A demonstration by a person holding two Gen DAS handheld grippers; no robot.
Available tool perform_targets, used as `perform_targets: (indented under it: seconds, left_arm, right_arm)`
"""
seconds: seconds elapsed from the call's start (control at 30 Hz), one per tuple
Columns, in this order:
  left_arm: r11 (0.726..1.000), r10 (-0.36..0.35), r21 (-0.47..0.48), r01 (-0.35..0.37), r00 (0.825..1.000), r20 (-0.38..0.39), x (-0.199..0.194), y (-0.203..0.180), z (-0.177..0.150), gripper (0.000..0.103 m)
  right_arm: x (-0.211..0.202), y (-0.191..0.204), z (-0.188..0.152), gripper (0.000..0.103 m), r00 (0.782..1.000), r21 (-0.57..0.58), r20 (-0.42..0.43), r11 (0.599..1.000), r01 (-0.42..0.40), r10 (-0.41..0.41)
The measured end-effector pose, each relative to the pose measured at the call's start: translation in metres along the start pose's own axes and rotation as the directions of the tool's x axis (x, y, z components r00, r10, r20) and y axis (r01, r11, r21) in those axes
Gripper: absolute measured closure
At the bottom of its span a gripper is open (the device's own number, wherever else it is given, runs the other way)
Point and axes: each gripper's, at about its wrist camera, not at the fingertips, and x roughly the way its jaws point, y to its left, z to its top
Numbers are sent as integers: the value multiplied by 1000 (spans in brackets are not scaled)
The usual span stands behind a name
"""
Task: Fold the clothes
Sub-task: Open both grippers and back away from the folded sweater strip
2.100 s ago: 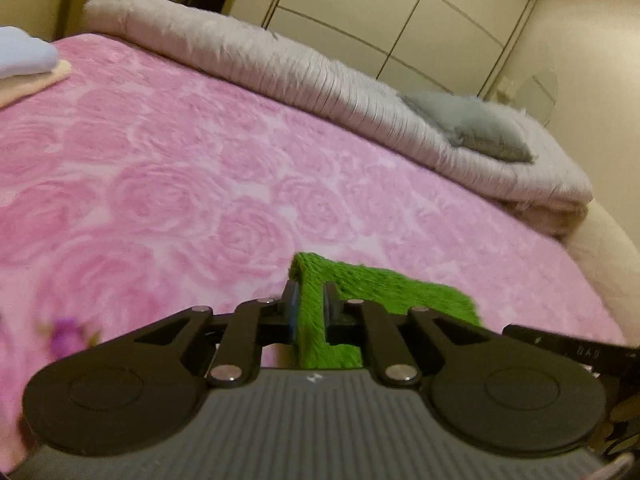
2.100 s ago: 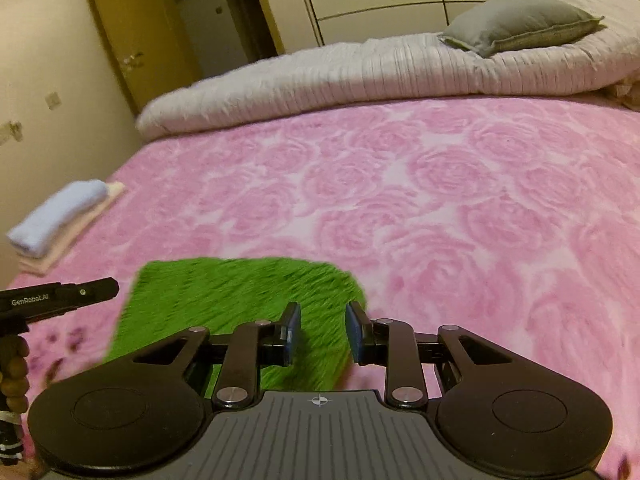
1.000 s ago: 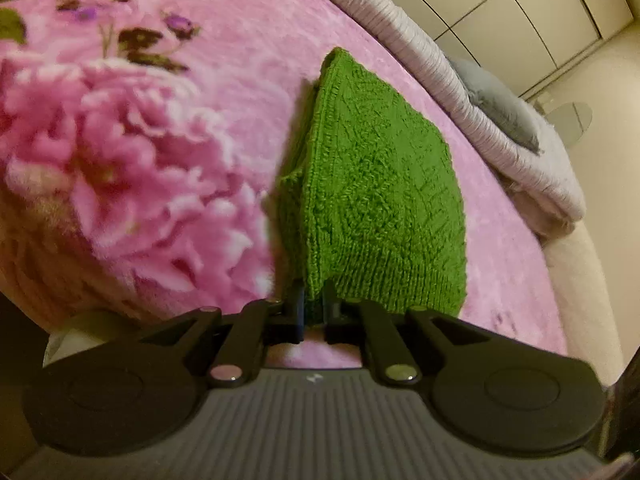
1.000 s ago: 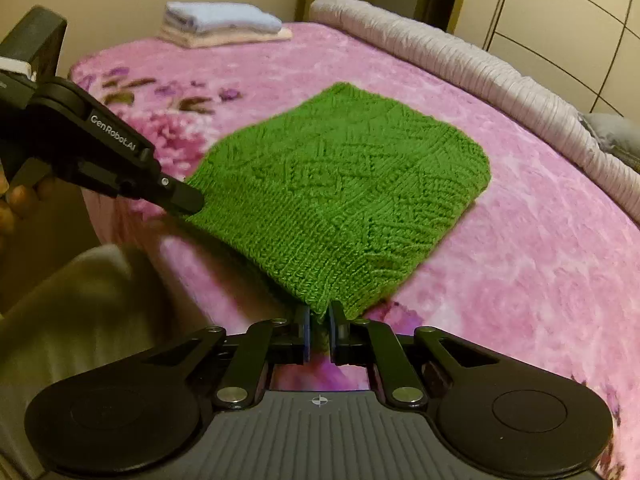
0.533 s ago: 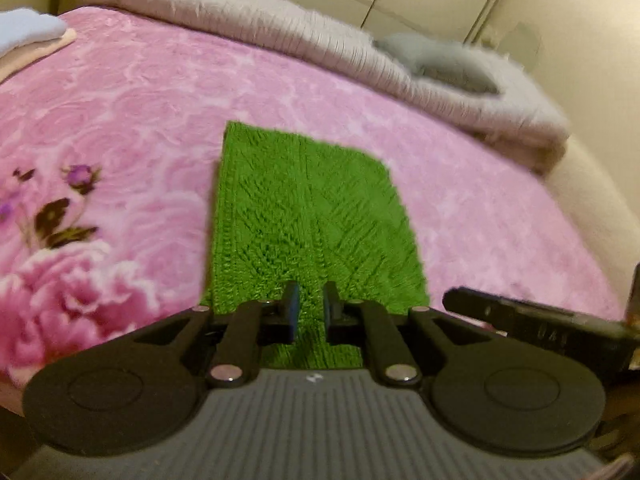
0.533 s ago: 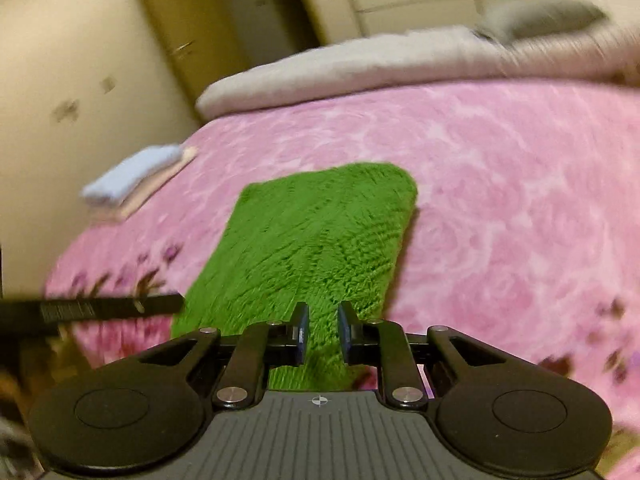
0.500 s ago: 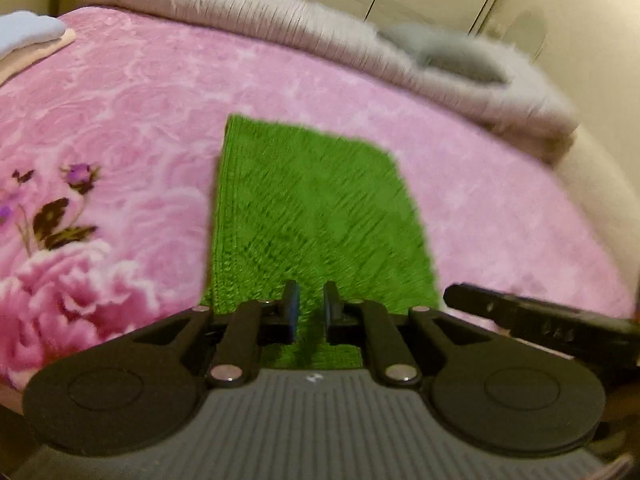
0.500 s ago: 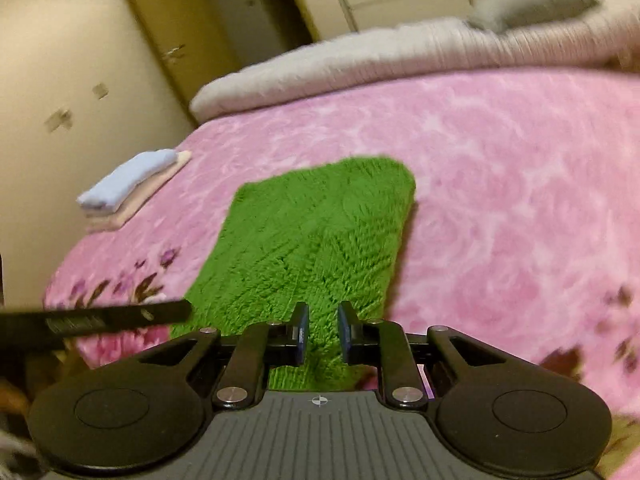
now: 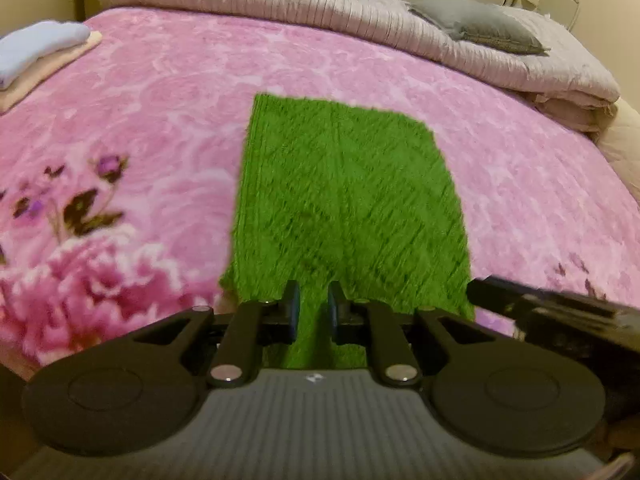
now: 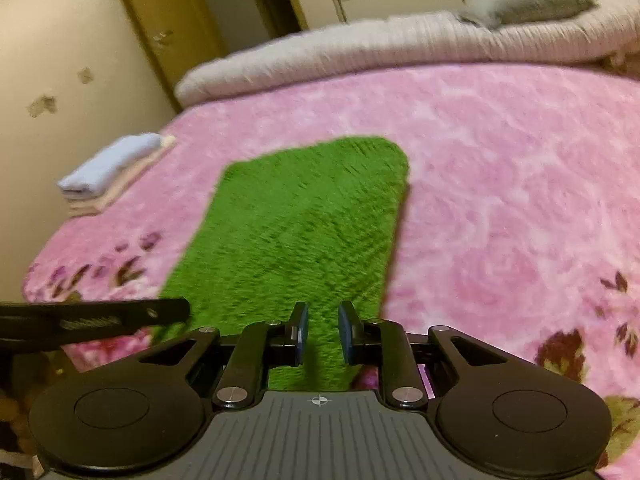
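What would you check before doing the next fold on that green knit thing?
1. Green knit lying flat on the pink blanket: ok.
2. Left gripper jaws parted over the near edge: ok.
3. Right gripper jaws parted over the near edge: ok.
4. Far edge straight, no bunching: cannot tell, picture blurred.
5. Folded stack apart from the knit: ok.
6. Knit edge actually between the jaws: cannot tell.

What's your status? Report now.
Left gripper and right gripper open, at near edge of green knit. Knit flat on pink blanket. Nothing on it.
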Motion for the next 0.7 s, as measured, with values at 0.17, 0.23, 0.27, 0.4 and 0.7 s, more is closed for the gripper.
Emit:
perform_targets:
  seconds: [0.17, 0.23, 0.27, 0.4, 0.7]
  left_arm:
    - [1000, 15, 1, -15, 1000, -5, -1, -1, -3, 88]
    - [1000, 29, 10, -29, 1000, -4, -11, -4, -1, 88]
    - [999, 39, 18, -39, 999, 0, -16, -6, -1, 88]
    - [996, 72, 54, -73, 997, 17, -33, -16, -9, 85]
    - [983, 134, 126, -134, 991, 9, -57, -34, -33, 74]
  right_arm:
    - [16, 4, -14, 82, 996, -38, -82, 999, 24, -27]
    - [5, 5, -10, 80, 995, -26, -85, 998, 48, -50]
    - [0, 6, -8, 74, 995, -24, -83, 998, 61, -63]
    - [-24, 4, -15, 51, 990, -7, -71, 993, 119, -119]
    - [-48, 6, -29, 48, 975, 45, -135, 982, 186, -178]
